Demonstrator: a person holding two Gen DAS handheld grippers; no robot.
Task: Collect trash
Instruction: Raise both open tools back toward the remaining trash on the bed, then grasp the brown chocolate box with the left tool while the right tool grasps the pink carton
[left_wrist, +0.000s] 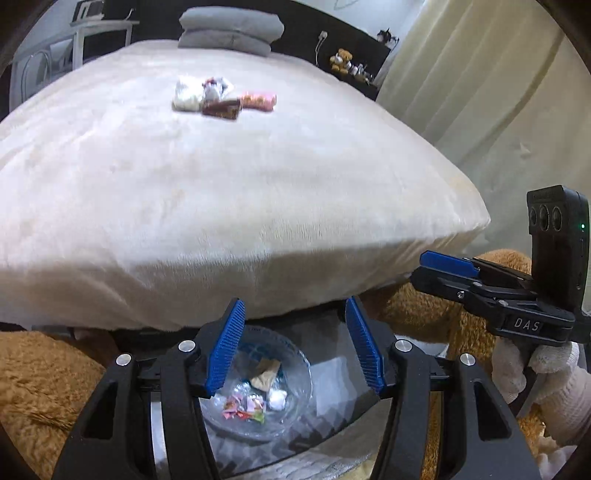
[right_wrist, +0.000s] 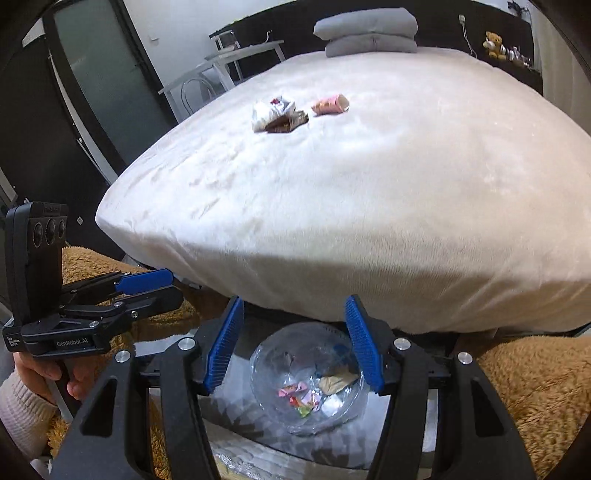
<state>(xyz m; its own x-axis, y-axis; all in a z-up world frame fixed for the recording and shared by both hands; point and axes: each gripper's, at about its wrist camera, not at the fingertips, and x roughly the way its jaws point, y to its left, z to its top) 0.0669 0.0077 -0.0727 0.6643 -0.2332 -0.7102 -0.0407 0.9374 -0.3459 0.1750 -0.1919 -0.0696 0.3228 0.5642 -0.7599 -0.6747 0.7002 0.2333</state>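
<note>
Item one: my left gripper (left_wrist: 295, 347), low centre of its frame, jaws parted, nothing between them. Item two: my right gripper (right_wrist: 293, 345), likewise spread and empty. Item three: clear bowl (right_wrist: 308, 376) below both, on a glass-topped surface, containing wrappers (right_wrist: 299, 395) (assorted colours). Item four: loose trash (left_wrist: 221, 96), upper centre, lying on the cream bed cover (left_wrist: 221, 203). Grey pillows (left_wrist: 231, 31) stacked beyond.
</note>
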